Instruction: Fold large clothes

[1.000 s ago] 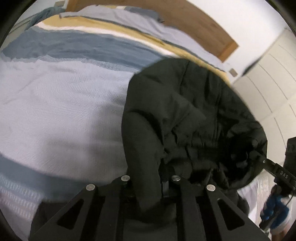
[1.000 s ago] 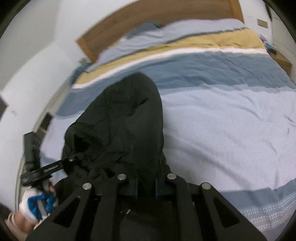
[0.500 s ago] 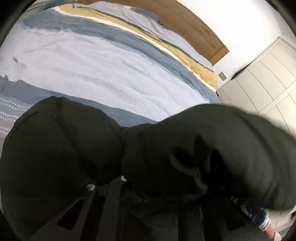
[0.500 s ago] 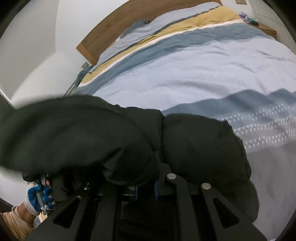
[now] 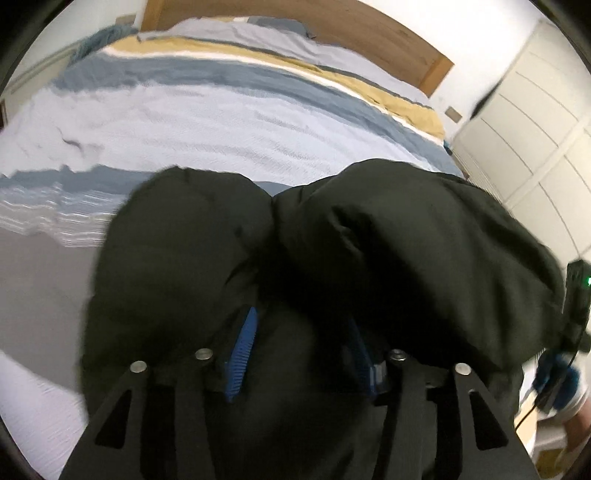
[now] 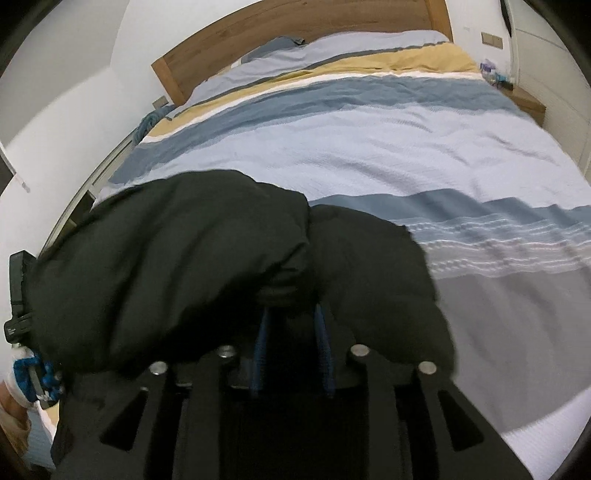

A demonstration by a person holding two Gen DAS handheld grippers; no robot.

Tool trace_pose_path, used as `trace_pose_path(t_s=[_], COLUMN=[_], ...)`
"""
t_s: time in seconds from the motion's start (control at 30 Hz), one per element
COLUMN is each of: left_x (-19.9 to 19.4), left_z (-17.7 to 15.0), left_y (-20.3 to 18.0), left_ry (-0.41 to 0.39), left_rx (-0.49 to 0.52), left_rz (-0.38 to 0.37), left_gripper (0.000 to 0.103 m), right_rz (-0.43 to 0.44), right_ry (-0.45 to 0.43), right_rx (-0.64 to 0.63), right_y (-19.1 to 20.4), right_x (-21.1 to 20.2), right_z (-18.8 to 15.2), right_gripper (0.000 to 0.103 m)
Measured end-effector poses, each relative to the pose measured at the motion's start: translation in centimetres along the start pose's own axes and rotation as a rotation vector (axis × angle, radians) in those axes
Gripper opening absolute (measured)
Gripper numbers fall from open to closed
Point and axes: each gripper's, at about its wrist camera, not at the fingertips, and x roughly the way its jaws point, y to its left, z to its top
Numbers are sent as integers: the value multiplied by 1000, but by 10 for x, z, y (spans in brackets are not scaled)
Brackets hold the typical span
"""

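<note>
Black padded jacket (image 5: 388, 251) lies bunched at the foot of the striped bed (image 5: 221, 110), draped over both tools, its length running sideways between left gripper (image 5: 299, 354) and right gripper (image 6: 291, 350), both jaws parted, apparently gripping nothing.

Black jacket bunched over the right gripper at the foot of a striped bed

The black jacket (image 6: 192, 258) drapes in two puffy lobes over the right gripper (image 6: 291, 354), whose blue-edged fingers (image 6: 260, 350) stand slightly apart with dark cloth between and above them. Behind lies the bedspread (image 6: 388, 147), and a wooden headboard (image 6: 280, 26). A gloved hand (image 6: 29, 373) shows at far left.
</note>
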Motion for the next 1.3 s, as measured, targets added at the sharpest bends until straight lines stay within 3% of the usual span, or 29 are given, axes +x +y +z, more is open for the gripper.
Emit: trace_pose_path(t_s=[0.03, 0.2, 0.37, 0.5, 0.67, 0.87, 1.1, 1.3], left_x=[-10, -42, -25, 10, 49, 73, 95, 101], left_z=[0, 22, 52, 61, 43, 15, 1, 0], left_y=[0, -18, -53, -69, -71, -64, -61, -68], left_ry=[-9, -70, -77, -51, 16, 47, 67, 89], left_rx=[5, 33, 78, 109, 154, 199, 238, 264], left_rz=[3, -20, -53, -26, 8, 54, 77, 113], left_gripper=[56, 71, 76, 79, 79, 79, 80, 83], right_rz=[-19, -1, 46, 80, 73, 42, 49, 34], right_ry=[-10, -68, -78, -35, 47, 115, 143, 159], right_rx=[-10, -63, -135, -174, -221, -211, -197, -200], right_y=[2, 27, 71, 100, 113, 94, 82, 83], right_x=[-13, -51, -44, -10, 28, 69, 96, 94], right_z=[1, 25, 48, 48, 18, -16, -28, -29], right_gripper=[44, 46, 52, 52, 52, 53, 53, 53])
